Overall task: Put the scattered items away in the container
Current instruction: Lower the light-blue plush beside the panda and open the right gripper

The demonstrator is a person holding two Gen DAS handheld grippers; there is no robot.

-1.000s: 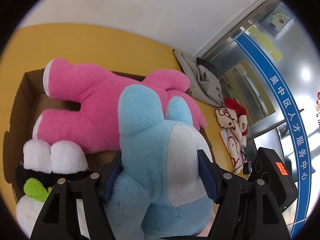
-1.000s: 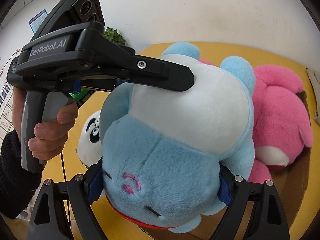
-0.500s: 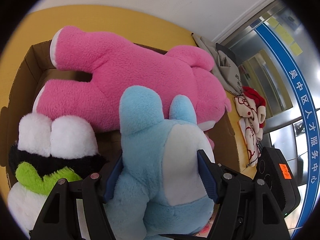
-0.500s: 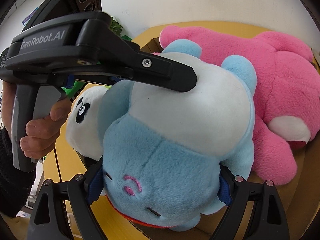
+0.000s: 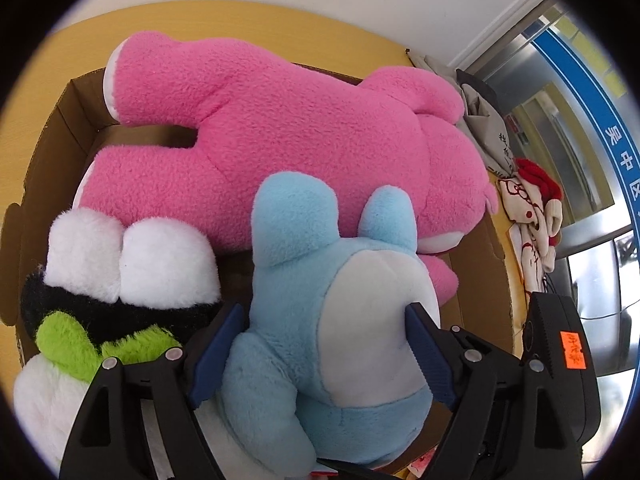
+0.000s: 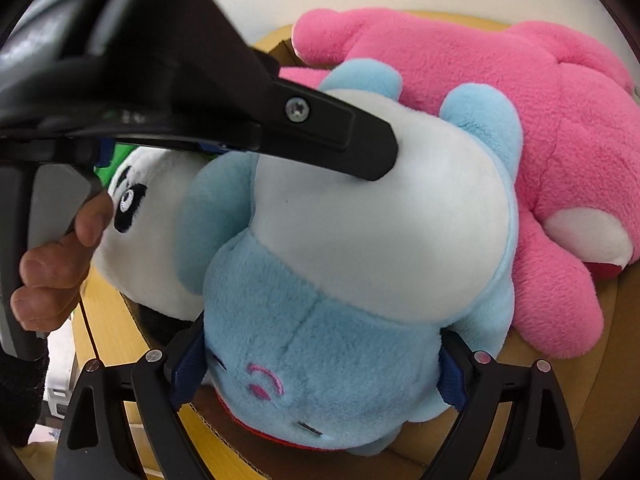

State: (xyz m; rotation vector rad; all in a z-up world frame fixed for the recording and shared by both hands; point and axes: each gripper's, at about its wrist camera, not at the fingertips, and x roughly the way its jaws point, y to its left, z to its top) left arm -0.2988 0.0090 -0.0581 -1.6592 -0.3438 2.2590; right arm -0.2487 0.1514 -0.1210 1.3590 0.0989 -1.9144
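Observation:
A light blue plush toy with a white belly [image 5: 320,320] hangs over an open cardboard box [image 5: 60,128] with both grippers on it. My left gripper [image 5: 322,354] straddles its body; the jaws are opening, and the pads still touch its sides. From the right wrist view, a left finger [image 6: 340,140] lies across the white belly [image 6: 380,232]. My right gripper [image 6: 320,376] is shut on the toy's head. A big pink plush [image 5: 300,132] lies in the box behind, and a white, black and green panda plush [image 5: 132,264] fills the box's left end.
The box sits on a yellow table [image 5: 240,20] against a white wall. A grey bag [image 5: 480,120] and a red-and-white soft toy [image 5: 532,208] lie on the table to the right of the box. A person's hand [image 6: 52,272] grips the left handle.
Both grippers have sunk toward the box with the blue plush, so the pink plush and panda look closer. The left jaws stand slightly wider than before.

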